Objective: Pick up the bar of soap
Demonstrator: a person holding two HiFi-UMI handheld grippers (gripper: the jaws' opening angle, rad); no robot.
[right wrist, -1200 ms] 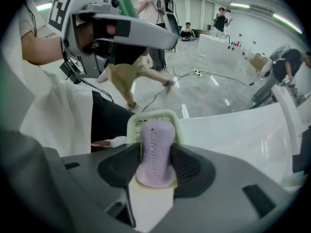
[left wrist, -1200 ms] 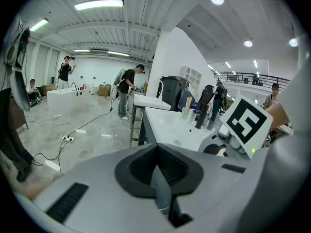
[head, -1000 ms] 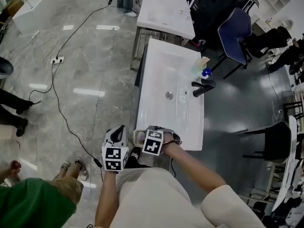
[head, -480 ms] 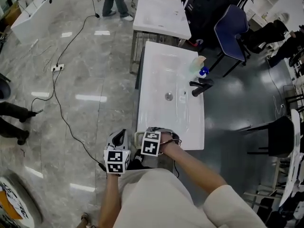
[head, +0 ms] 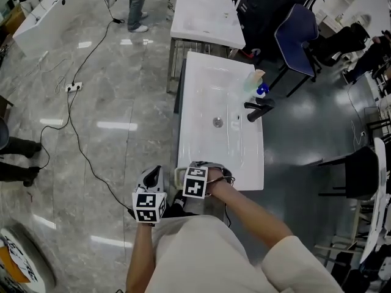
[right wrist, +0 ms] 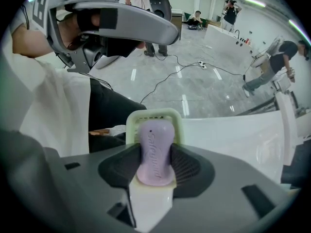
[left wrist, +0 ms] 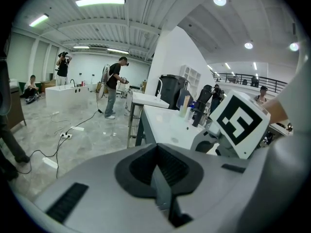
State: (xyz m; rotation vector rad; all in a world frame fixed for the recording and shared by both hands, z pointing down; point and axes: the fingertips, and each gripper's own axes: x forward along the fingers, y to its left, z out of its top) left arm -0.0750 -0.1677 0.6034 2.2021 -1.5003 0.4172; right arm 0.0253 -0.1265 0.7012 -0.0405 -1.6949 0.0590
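A lilac bar of soap (right wrist: pixel 154 147) lies on a pale green soap dish (right wrist: pixel 154 116) at the near edge of the white washbasin (head: pixel 211 90). My right gripper (right wrist: pixel 155 165) has its black pads against both sides of the bar, shut on it. In the head view the right gripper (head: pixel 183 177) points left over the dish (head: pixel 178 177), and the bar itself is hidden there. My left gripper (head: pixel 153 176) hangs just left of the basin, off its edge. Its jaws (left wrist: pixel 156 171) are shut with nothing between them.
A black faucet (head: pixel 259 110) and a clear bottle (head: pixel 252 84) stand at the basin's right rim. A second white basin (head: pixel 204 17) stands behind, a blue chair (head: pixel 299 38) to the right. Cables (head: pixel 73 121) trail over the grey floor on the left, where a person stands.
Both grippers hold their places by the basin's near edge. The head view has shifted a little, and people on the floor at the left have moved.
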